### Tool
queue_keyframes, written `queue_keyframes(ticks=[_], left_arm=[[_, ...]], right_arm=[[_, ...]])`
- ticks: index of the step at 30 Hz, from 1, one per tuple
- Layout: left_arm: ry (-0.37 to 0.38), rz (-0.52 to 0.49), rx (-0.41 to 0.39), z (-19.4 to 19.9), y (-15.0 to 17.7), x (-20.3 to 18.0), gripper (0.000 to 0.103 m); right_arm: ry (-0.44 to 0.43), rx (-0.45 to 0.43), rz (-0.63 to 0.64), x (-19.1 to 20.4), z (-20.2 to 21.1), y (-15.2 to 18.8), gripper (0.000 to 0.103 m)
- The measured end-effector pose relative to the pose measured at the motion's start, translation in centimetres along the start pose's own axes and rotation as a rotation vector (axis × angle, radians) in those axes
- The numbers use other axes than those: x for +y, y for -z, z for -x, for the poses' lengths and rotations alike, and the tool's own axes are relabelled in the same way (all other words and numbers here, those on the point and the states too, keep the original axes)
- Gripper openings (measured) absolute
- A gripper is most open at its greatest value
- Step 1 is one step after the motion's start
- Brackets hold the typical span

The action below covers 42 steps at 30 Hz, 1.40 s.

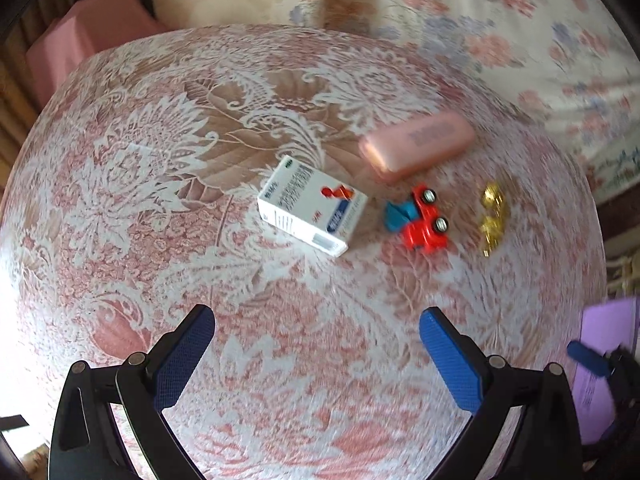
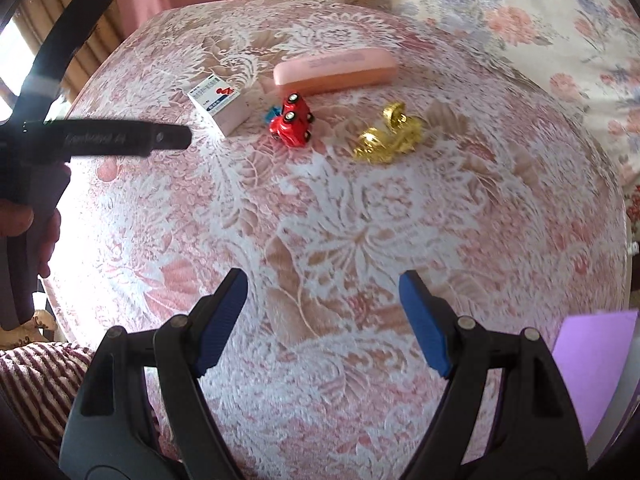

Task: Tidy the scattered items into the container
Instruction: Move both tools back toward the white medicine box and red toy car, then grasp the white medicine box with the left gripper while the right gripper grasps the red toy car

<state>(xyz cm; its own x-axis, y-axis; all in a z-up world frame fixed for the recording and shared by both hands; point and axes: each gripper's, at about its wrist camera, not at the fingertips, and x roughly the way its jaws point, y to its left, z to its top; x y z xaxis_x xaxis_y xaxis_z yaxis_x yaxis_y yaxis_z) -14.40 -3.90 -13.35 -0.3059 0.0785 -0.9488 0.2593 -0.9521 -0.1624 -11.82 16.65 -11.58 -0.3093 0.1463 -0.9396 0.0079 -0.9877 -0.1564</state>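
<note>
Left wrist view: left gripper (image 1: pixel 316 344) spread wide, holding nothing, over bare lace tablecloth (image 1: pixel 160 160). Medicine box (image 1: pixel 310 204), pink case (image 1: pixel 416 146), red toy truck (image 1: pixel 422 220) and gold trinket (image 1: pixel 492 212) cluster near far-right edge. Purple container (image 1: pixel 600 360) at right rim, contents unseen. Right wrist view alone shows a hand (image 2: pixel 36 232); right gripper (image 2: pixel 322 312) also wide, empty.

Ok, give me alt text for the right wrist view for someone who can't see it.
Open right claw above a pink lace tablecloth, holding nothing. Beyond it lie a white medicine box, red toy car, gold ornament and pink oblong case; the left claw enters at left.
</note>
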Motion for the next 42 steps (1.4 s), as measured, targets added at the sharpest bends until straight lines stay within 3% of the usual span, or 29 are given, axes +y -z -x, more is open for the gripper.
queue_keyframes(ticks=[12, 22, 36, 42], left_arm=[[-0.031, 0.155, -0.056, -2.1, -4.4, 0.8, 0.103], [-0.059, 0.249, -0.032, -5.2, -6.2, 1.2, 0.103], [-0.222, 0.108, -0.03, -5.6, -5.6, 2.0, 0.103], [-0.204, 0.06, -0.02, -5.3, -4.9, 3.4, 0.103]], right_arm=[[-0.067, 0.024, 0.056, 0.4, -3.6, -3.7, 0.08], [-0.145, 0.005, 0.053, 0.7, -6.5, -7.9, 0.08], [-0.179, 0.005, 0.033, 0.5, -9.8, -12.0, 0.076], [-0.17, 0.023, 0.035, 0.5, -11.0, -12.8, 0.072]])
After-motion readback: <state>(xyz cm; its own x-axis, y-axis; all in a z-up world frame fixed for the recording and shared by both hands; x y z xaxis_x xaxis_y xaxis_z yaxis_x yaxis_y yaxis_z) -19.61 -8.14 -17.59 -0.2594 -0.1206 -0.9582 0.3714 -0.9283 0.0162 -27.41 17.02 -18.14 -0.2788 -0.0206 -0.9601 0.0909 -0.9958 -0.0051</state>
